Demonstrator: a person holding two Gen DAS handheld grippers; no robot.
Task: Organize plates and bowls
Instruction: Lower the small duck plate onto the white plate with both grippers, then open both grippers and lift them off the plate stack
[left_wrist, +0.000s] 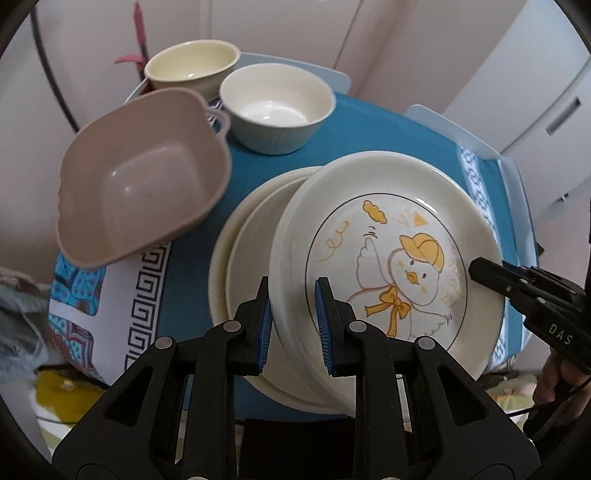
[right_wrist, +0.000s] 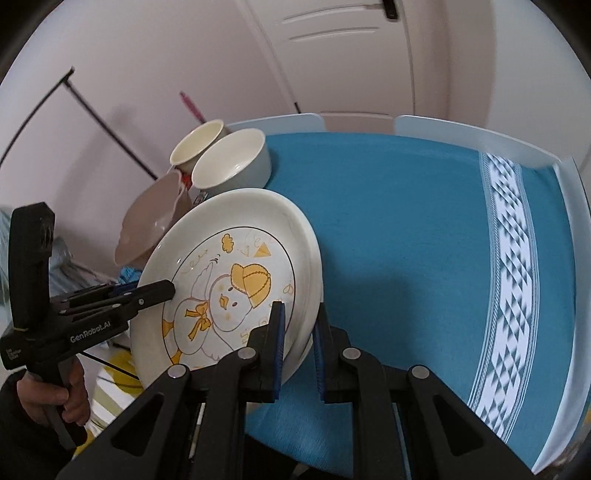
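A cream plate with a yellow-capped duck drawing (left_wrist: 388, 266) (right_wrist: 229, 288) is held tilted above a stack of plain cream plates (left_wrist: 247, 258). My left gripper (left_wrist: 293, 321) straddles its near rim, jaws closed on it. My right gripper (right_wrist: 298, 347) grips the opposite rim and shows at the right of the left wrist view (left_wrist: 524, 288). The left gripper shows at the left of the right wrist view (right_wrist: 122, 295). A taupe square bowl (left_wrist: 140, 177), a cream bowl (left_wrist: 192, 66) and a grey-white bowl (left_wrist: 277, 110) stand at the back left.
The table carries a teal cloth (right_wrist: 399, 229) with a white patterned band (right_wrist: 509, 280). White chair backs (right_wrist: 472, 136) stand behind the table. A black rack (right_wrist: 85, 110) stands by the wall at left. A pink flower (left_wrist: 138, 40) rises behind the bowls.
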